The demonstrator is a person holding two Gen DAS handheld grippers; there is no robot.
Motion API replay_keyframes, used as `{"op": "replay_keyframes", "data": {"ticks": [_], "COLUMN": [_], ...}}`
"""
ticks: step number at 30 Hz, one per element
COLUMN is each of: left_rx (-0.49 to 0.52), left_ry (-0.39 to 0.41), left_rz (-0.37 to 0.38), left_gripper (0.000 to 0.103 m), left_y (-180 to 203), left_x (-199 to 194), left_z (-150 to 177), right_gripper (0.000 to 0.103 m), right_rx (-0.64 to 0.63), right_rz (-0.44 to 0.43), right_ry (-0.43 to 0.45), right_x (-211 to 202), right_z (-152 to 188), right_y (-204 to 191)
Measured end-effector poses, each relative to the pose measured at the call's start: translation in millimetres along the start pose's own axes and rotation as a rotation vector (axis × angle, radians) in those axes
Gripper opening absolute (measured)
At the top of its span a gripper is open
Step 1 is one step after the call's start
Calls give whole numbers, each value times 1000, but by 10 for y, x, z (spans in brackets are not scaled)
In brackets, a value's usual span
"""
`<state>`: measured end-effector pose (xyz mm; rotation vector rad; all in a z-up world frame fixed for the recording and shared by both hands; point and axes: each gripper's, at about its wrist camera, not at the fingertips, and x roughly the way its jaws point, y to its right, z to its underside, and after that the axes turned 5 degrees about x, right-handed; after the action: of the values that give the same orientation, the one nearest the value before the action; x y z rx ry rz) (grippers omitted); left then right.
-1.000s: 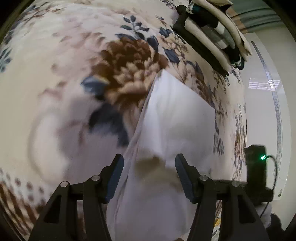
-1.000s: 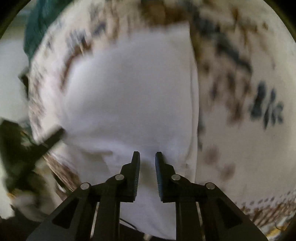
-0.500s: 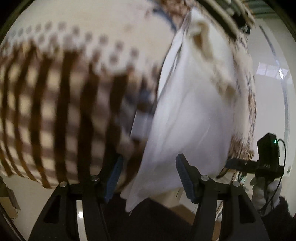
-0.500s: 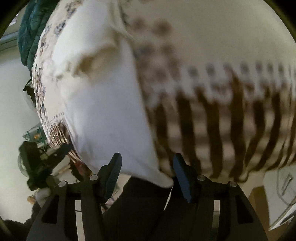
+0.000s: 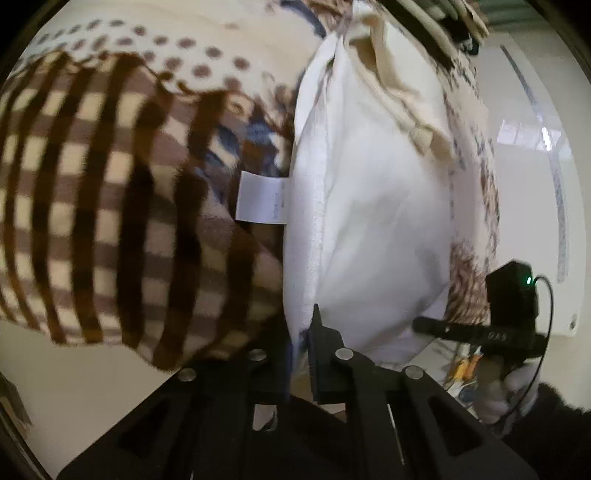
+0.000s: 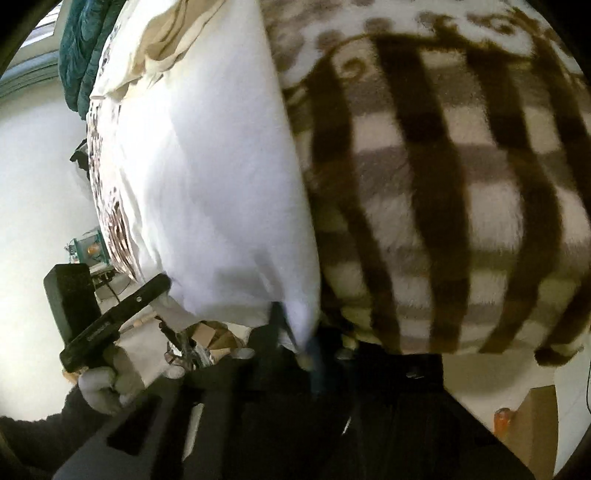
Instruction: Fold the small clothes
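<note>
A white garment lies on the patterned blanket, its near end hanging over the bed's front edge. A white care tag sticks out of its left side. My left gripper is shut on the garment's near left corner. In the right wrist view the same white garment fills the left half, and my right gripper is shut on its near right corner. Each gripper shows in the other's view, at the far side of the hem.
The blanket has a brown checked border that drapes over the bed edge. A cream cloth lies at the garment's far end. Folded striped clothes sit at the back. A teal cloth lies far left in the right view.
Both grippers moved back to the bed's front edge and went from open to shut on the garment's near corners.
</note>
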<state>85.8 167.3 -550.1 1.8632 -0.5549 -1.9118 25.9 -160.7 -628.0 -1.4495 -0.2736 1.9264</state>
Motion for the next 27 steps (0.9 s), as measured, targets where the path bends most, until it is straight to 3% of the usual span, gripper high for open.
{"op": "replay_keyframes", "data": {"ticks": [7,12,16,19,22,23,24,26,27], "left_rx": [-83,-132,-155,-159,-219,-230,-241,-265,-273], "left_ry": [44,125,179,200,201,207,219,236,248], "left_rz": [134,244,320,335,381,386,396,429,439], "left_gripper": [4,4,4,4,25,41,48,49,50], "left_y": [265,480,551,562,485,455,421,349,325], "left_x": [-476,-690,-663,-465,-175,-131,-95,-80,-97], "left_z": [-183,-746,-1408,-1953,-2527,-2644,-2780,-2977,-3022], "right_gripper": [4,4,4,4,7,14,31,47,48], "right_rx": [-33,-81,-80,-51,47,82,115,171,186], "right_rz": [-107,-178,-224,-238,-273,-292,-321,-392,-413], "right_ry": [55,126,193,238,275,280,284,314,333], "right_x": [-670,-1189,-1468,-1574,-1613,-1623,-1637,-1667,-1709], "right_z": [124,-84,-626,-1193,-1774,-1921,-2080,-2340,-2421], "right_y": [-164,-459,-721,-839,-821,-801,-766,-749,-734]}}
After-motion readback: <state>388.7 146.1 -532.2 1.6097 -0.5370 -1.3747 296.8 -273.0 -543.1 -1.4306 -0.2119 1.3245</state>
